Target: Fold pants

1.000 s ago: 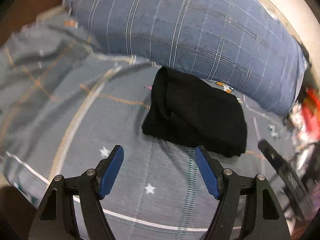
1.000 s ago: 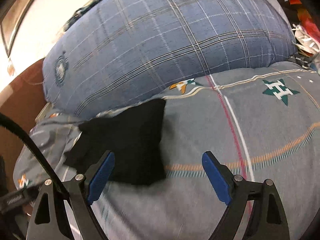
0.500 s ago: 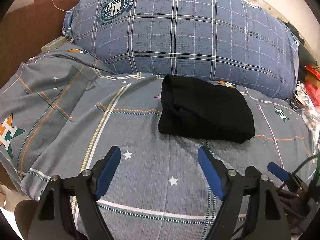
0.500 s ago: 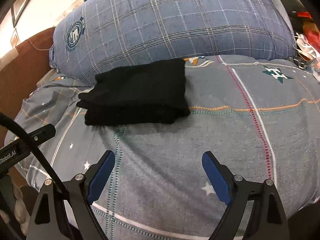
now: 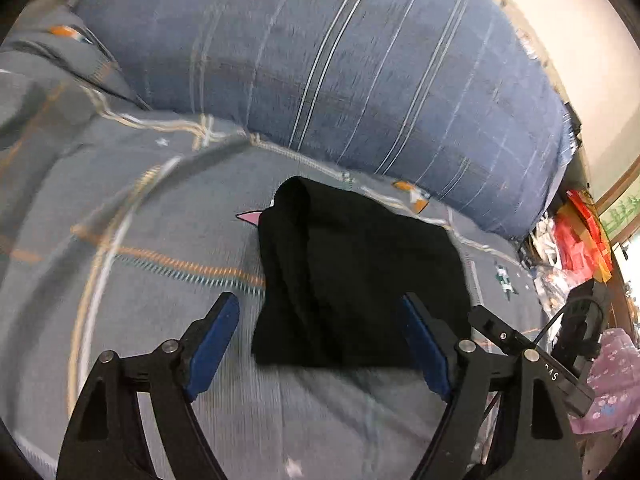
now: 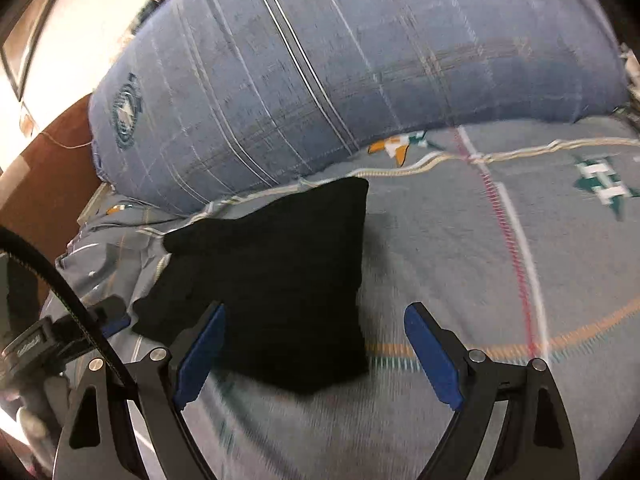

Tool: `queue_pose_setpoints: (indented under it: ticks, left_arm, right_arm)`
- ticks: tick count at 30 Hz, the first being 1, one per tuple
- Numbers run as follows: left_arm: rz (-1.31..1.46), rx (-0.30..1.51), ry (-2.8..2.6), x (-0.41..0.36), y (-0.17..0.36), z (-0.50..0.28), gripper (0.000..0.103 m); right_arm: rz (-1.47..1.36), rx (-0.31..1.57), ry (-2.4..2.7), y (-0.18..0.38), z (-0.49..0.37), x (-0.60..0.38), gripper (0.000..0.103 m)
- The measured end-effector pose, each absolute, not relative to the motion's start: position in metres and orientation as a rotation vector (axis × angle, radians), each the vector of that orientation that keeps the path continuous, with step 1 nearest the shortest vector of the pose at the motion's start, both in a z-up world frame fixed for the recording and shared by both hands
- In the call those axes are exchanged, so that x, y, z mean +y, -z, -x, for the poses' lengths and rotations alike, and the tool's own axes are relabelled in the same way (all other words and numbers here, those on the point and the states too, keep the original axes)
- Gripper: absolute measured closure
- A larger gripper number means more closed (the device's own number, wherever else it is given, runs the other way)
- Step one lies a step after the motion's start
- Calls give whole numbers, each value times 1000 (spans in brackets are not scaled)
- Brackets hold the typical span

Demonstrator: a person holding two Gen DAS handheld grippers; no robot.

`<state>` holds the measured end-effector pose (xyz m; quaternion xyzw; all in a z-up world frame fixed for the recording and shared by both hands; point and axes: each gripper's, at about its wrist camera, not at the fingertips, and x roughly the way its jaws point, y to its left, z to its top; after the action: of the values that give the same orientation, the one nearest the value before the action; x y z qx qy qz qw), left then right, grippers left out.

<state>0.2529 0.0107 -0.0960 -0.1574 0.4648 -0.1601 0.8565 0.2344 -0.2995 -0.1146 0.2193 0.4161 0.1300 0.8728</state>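
The black pants (image 5: 360, 280) lie folded into a thick bundle on the grey patterned bedsheet (image 5: 140, 220), just in front of a big blue plaid pillow (image 5: 360, 60). My left gripper (image 5: 320, 304) hovers open over the bundle's near edge; its blue pads stand either side without touching the cloth. In the right wrist view the pants (image 6: 280, 260) sit left of centre. My right gripper (image 6: 316, 312) is open above their near right corner, nothing gripped. Both views are blurred by motion.
The pillow (image 6: 360, 60) blocks the far side of the bed. Colourful clutter (image 5: 580, 236) is piled off the bed's right side. A brown headboard (image 6: 40, 180) rises at the left. The sheet (image 6: 500, 260) right of the pants is bare.
Half a second ago both grippers were drawn back with the whole bundle in view. Now both have moved in close over its near edge. The pants have not moved.
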Motion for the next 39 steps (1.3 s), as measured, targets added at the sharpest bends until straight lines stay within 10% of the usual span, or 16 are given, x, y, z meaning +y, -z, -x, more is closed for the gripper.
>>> queue_pose_setpoints:
  ticks: [6, 8, 13, 39]
  left_arm:
    - [306, 1127, 416, -18, 145, -299, 18]
    - [270, 1122, 405, -28, 141, -297, 26]
    - [282, 1062, 414, -29, 105, -278, 42]
    - [382, 995, 282, 0, 81, -318, 38]
  right_arm:
    - [-603, 879, -387, 148, -273, -299, 11]
    - [-639, 870, -438, 150, -279, -296, 36]
    - [-636, 843, -534, 128, -273, -287, 53]
    - [-767, 811, -618, 103, -308, -264, 31]
